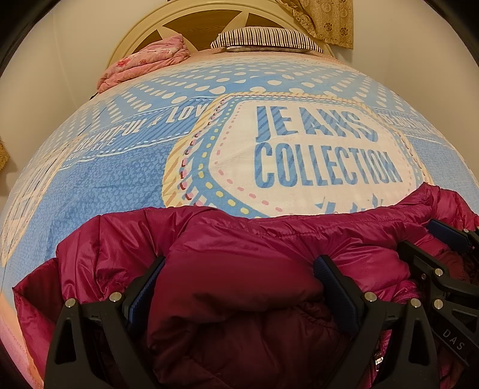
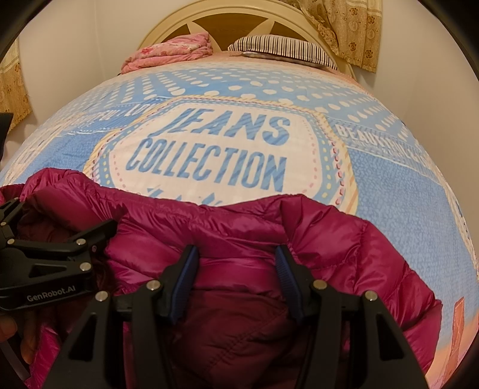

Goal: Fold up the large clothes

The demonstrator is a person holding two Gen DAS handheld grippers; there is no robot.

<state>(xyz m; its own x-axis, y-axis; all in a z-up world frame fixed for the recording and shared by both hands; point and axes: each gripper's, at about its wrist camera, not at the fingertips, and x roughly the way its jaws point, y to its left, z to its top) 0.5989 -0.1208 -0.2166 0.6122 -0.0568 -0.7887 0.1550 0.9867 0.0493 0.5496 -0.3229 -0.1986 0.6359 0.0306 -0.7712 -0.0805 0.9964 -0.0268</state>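
Note:
A magenta puffer jacket [image 1: 239, 269] lies bunched on the near part of the bed; it also shows in the right wrist view [image 2: 239, 233]. My left gripper [image 1: 239, 269] has its jaws wide apart, with a thick fold of the jacket bulging between the fingers. My right gripper [image 2: 236, 260] is open as well, its fingers on either side of a jacket fold. The right gripper also shows at the right edge of the left wrist view [image 1: 443, 248]. The left gripper shows at the left of the right wrist view [image 2: 60, 221].
The bed carries a blue and white "JEANS COLLECTION" sheet [image 1: 149, 167]. A pink folded quilt [image 1: 143, 62] and a striped pillow [image 1: 266, 39] lie by the headboard [image 1: 167, 27]. A patterned curtain [image 2: 353, 27] hangs at the back right.

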